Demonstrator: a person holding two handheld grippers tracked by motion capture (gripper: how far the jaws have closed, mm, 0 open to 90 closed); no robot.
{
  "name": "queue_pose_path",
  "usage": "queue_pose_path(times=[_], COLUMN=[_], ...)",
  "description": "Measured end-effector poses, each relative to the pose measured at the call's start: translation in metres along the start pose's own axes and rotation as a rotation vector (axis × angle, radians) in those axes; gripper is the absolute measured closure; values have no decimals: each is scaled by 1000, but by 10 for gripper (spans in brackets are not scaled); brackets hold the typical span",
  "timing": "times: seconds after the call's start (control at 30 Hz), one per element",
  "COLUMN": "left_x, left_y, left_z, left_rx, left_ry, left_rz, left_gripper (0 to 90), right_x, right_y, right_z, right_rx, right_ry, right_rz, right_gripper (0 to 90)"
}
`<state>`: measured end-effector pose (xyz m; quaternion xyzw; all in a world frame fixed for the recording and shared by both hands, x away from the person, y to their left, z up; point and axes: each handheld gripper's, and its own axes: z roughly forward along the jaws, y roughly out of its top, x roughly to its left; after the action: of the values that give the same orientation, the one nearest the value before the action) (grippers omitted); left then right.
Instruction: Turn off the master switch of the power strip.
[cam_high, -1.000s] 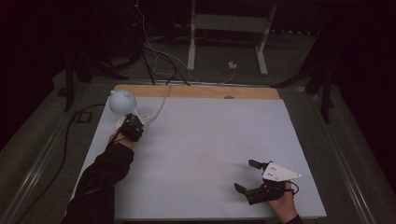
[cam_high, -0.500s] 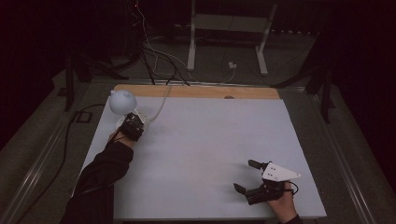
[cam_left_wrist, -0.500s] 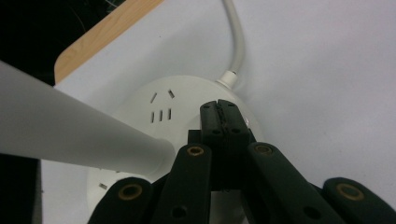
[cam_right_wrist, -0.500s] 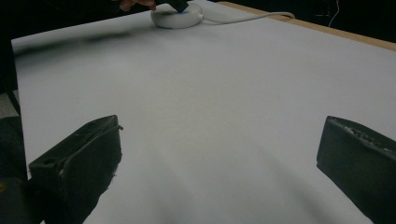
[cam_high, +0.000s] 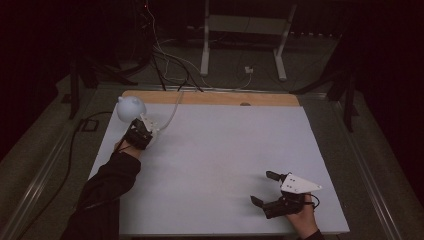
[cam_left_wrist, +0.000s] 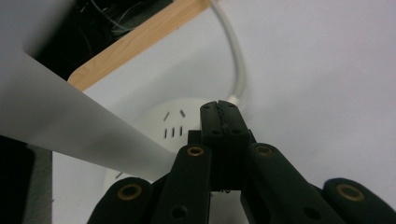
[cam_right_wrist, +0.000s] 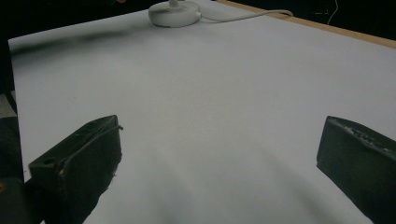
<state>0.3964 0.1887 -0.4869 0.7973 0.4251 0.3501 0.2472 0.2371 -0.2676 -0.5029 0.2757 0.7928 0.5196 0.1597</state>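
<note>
Sitting at the far left corner of the table (cam_high: 225, 150), the small white lamp (cam_high: 131, 107) is what the work turns on: a round shade on a thin stem above a flat round base (cam_left_wrist: 154, 135), with a pale cord (cam_left_wrist: 236, 60) running off over the wooden back edge. The left claw (cam_high: 145, 131) is right at it, just on the near side of the shade, and its jaws are pressed together with nothing between them; in the left gripper view their joined tips hover over the base, close to where the cord enters, though I cannot tell whether they touch it. The right claw (cam_high: 265, 187) rests well apart, at the near right corner, jaws wide. From there the base (cam_right_wrist: 173, 13) lies far ahead across bare table. So the left hand is plainly the nearer, and any press or nudge on the lamp looks to fall to it.
</note>
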Motion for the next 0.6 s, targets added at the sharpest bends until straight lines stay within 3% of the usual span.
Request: queue_pose_path(times=[0.2,0.4,0.47,0.6], left_x=[5,8,8,8], left_y=[3,9,10,13], left_z=[-12,-27,-31,-40], left_rx=[-23,-57,-63,-76], left_ry=[-63,-136,-162,-194], left_rz=[-73,-126,-138,-155], left_gripper=[900,786,668,518], right_x=[0,0,0,0], right_y=[0,1,0,0], right_z=[-1,-1,-1,-1], right_rx=[-6,-4,-4,-4], right_ry=[-3,-2,-2,-3], right_rz=[3,-2,0,3], right_gripper=[0,0,0,0])
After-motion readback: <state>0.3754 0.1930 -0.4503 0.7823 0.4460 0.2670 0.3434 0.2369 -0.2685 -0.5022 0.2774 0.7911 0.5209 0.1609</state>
